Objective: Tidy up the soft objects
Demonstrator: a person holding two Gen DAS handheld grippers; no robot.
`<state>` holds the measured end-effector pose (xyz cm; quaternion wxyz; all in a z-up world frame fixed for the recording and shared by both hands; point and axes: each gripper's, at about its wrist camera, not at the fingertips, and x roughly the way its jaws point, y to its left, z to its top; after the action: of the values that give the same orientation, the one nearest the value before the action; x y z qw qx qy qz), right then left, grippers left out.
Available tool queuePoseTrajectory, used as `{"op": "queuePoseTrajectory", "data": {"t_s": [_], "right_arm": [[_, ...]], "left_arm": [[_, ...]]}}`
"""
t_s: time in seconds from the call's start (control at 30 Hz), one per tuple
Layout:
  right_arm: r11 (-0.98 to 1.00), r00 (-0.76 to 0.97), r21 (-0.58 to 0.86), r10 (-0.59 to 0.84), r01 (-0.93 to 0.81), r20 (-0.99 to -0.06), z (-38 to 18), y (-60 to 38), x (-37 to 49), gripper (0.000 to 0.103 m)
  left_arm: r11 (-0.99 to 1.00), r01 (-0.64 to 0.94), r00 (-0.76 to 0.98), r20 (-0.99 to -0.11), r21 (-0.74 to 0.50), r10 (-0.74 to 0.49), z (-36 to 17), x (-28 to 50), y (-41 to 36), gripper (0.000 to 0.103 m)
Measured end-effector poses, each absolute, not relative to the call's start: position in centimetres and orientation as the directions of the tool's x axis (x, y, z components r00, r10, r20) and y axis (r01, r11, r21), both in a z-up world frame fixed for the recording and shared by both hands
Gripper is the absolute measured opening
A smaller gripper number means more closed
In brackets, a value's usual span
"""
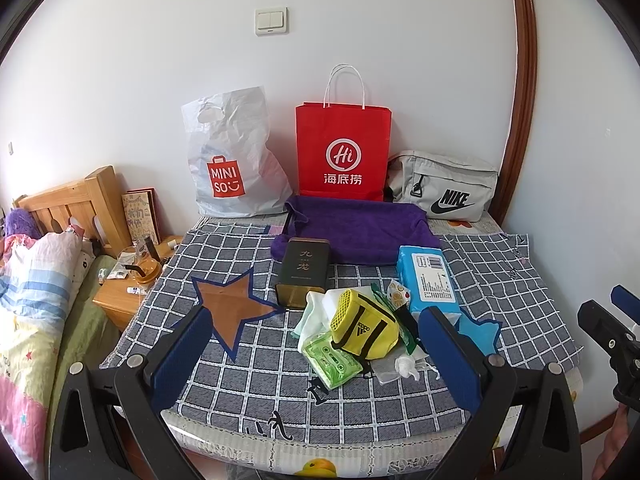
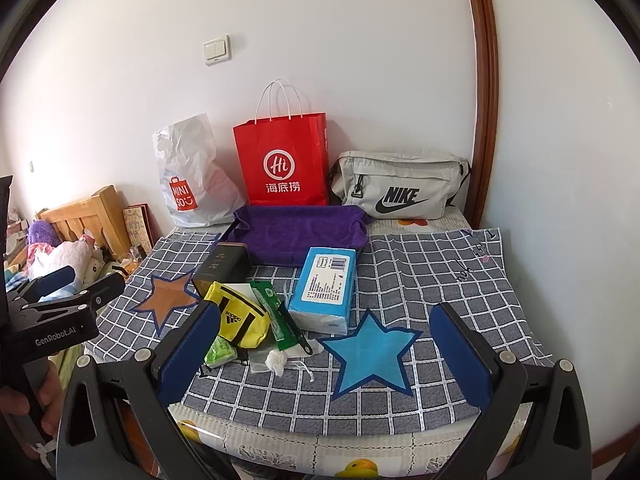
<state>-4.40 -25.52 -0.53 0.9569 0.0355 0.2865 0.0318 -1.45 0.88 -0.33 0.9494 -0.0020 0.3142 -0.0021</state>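
A yellow Adidas pouch [image 1: 366, 330] [image 2: 239, 320] lies in a small pile on the checked cloth [image 1: 500, 280] with a green tissue pack [image 1: 332, 362], a green sachet [image 2: 274, 316] and a white drawstring bag [image 2: 276, 360]. A blue tissue pack [image 1: 426, 276] [image 2: 326, 286] lies beside the pile. A folded purple towel [image 1: 352, 232] [image 2: 300, 236] lies behind. My left gripper [image 1: 320, 356] is open and empty, just short of the pile. My right gripper [image 2: 328, 356] is open and empty above the blue star patch [image 2: 372, 352].
A dark tin [image 1: 304, 270] lies left of the pile. A white Miniso bag [image 1: 232, 160], a red paper bag [image 1: 344, 152] and a grey Nike waist bag [image 1: 448, 188] stand against the wall. A bed and nightstand [image 1: 120, 300] are to the left.
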Motion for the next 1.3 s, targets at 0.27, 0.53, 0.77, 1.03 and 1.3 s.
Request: {"op": "queuePoseTrajectory", "data": {"t_s": [0.27,0.53,0.77,1.03,1.3], "right_arm": [[0.995,0.840,0.085,0.092,-0.056,-0.534,-0.4,-25.1,-4.5,0.103],[0.993,0.810,0.095,0.110,-0.067,-0.577,-2.8,-25.2,-2.3,0.103],[0.991,0.755,0.119,0.119,-0.054,-0.644,-7.0,-25.9,0.7,0.103],[0.992,0.684,0.120,0.114,-0.039,-0.721,-12.3,-25.8,4.7,0.103],[0.990,0.650,0.117,0.142,-0.083,-0.746,-16.6,-24.7,7.4,0.098]], "left_arm": [[1.000,0.010,0.800,-0.600,0.002,-0.007,-0.5,-1.0,0.3,0.103],[1.000,0.012,0.763,-0.647,0.006,-0.006,-3.2,1.9,0.1,0.103],[0.999,0.029,0.689,-0.724,-0.016,-0.032,-8.0,5.3,0.5,0.103],[0.998,0.057,0.615,-0.788,-0.004,-0.038,-13.8,8.0,0.5,0.102],[0.989,0.140,0.607,-0.784,-0.052,-0.127,-15.5,10.0,-0.3,0.088]]}}
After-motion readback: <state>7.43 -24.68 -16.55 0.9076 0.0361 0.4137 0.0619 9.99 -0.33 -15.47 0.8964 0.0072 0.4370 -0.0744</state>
